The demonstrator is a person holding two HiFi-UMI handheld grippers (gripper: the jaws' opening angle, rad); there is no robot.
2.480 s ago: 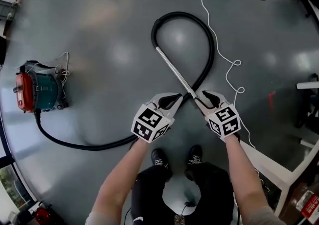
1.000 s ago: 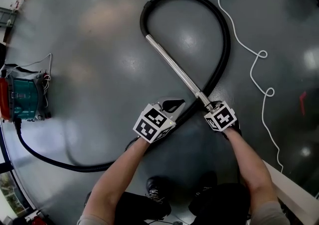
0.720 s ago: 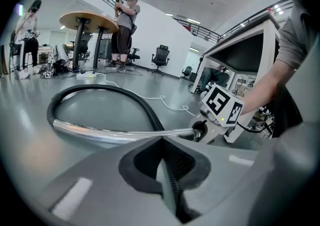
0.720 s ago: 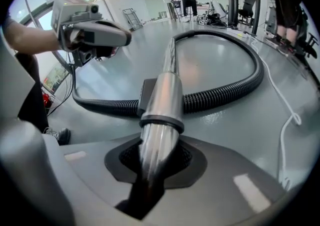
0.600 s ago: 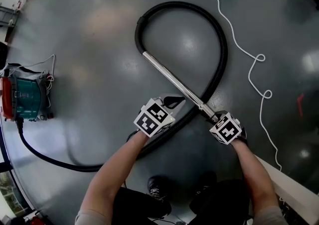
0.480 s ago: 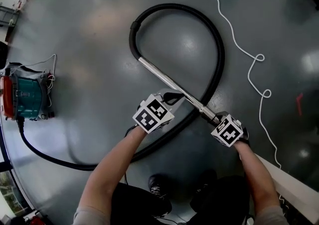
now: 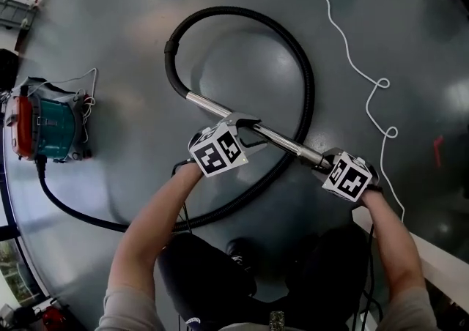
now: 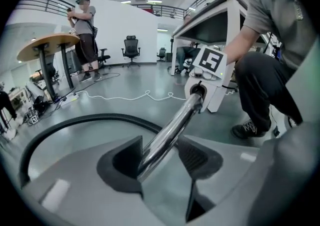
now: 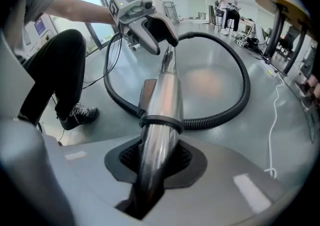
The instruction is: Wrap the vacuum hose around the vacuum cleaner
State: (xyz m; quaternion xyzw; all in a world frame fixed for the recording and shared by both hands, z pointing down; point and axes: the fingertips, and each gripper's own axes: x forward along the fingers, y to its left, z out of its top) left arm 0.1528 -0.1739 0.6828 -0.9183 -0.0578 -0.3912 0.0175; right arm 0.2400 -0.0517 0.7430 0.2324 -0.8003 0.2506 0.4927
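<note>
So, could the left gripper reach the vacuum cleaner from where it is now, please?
Probably not. The left gripper is shut on the metal wand, and the vacuum cleaner sits well off to its left across open floor. Nothing blocks the path.

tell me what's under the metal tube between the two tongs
The black hose crosses beneath the metal tube, between the left tongs and right tongs, over grey floor. The short stretch of hose right under the tube is covered, so contact cannot be judged.
</note>
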